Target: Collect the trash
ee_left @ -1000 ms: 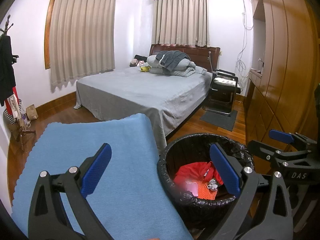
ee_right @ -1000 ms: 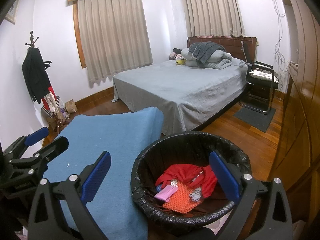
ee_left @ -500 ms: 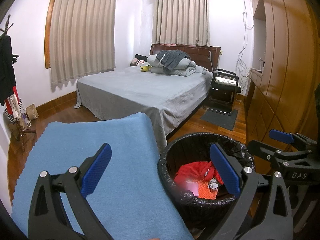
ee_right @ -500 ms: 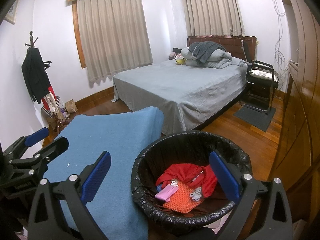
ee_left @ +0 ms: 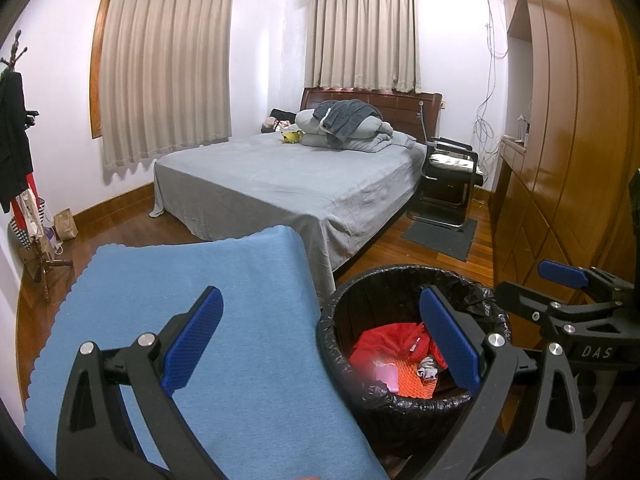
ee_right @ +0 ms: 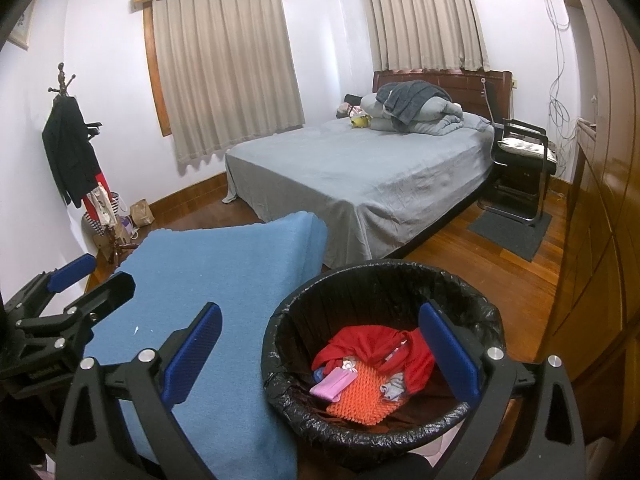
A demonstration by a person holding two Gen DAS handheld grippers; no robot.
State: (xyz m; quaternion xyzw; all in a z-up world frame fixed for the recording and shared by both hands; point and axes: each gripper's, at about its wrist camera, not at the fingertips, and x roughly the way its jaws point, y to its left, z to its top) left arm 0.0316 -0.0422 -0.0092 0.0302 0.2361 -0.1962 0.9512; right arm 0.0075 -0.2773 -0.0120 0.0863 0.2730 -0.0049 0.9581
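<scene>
A: How many bins were there, and what sat in the one you saw?

B: One trash bin [ee_right: 384, 356], lined with a black bag. Inside it lay one red cloth [ee_right: 372, 346], one orange knitted piece [ee_right: 362, 398], one pink flat item [ee_right: 334, 384] and a small grey scrap [ee_right: 394, 384].

A: And beside the bin?

B: One blue cloth [ee_left: 192, 320] spread over a surface just to the left of the bin, its edge touching the rim. Behind the bin stood one bed [ee_right: 360, 176], with one chair [ee_right: 520, 160] to the right of it.

A: The grippers?

B: Two. The left gripper [ee_left: 320, 344] hung spread wide and empty, one finger over the blue cloth and the other over the bin. The right gripper [ee_right: 320, 354] was likewise released, holding nothing, straddling the bin's left rim.

A: Curtains?

B: Two sets, both drawn, behind the bed.
</scene>
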